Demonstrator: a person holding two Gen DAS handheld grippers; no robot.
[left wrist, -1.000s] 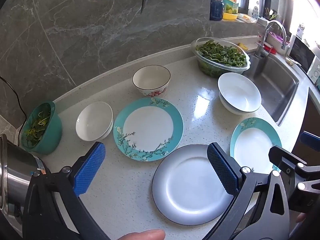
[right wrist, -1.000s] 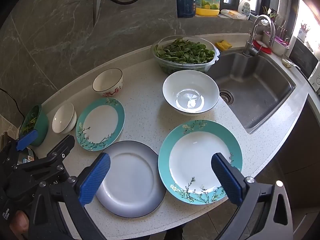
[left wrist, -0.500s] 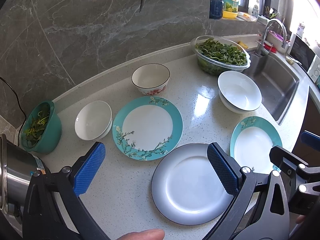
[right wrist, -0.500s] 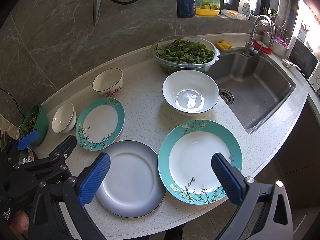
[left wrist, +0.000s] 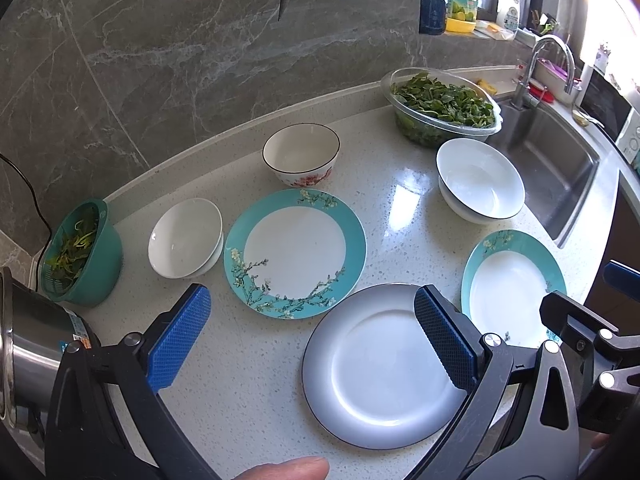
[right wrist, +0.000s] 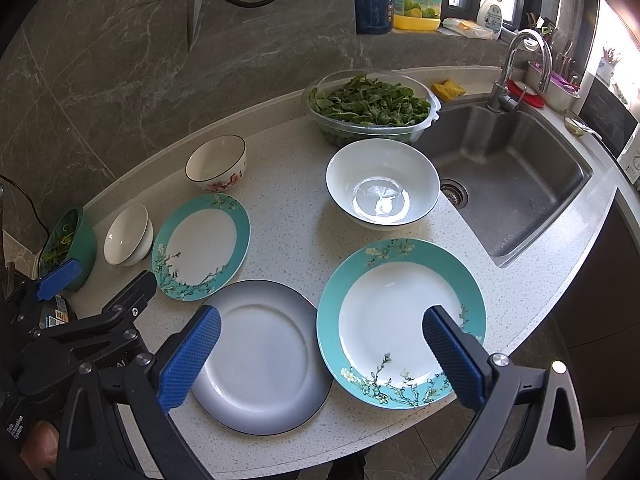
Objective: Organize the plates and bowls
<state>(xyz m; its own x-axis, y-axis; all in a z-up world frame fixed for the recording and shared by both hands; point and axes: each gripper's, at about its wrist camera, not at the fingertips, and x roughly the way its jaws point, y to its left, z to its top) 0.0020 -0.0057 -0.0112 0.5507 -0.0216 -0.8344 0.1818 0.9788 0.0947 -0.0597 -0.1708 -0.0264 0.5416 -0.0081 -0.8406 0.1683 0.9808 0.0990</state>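
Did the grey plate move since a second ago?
No. The grey plate still sits touching the teal plate by the sink, at the same spot on the counter edge.

From where I sit both feeds look bright and sharp. Daylight pours in from the window (right wrist: pixel 616 40) at upper right, where it blows out to white. I see glare patches on the tabletop (left wrist: pixel 404 196) and a bright reflection inside the large white bowl (right wrist: pixel 380 200). Shadows under the dishes are soft and short. Fisheye curvature bends the tabletop edge, and the corners of both views fall to black vignette.
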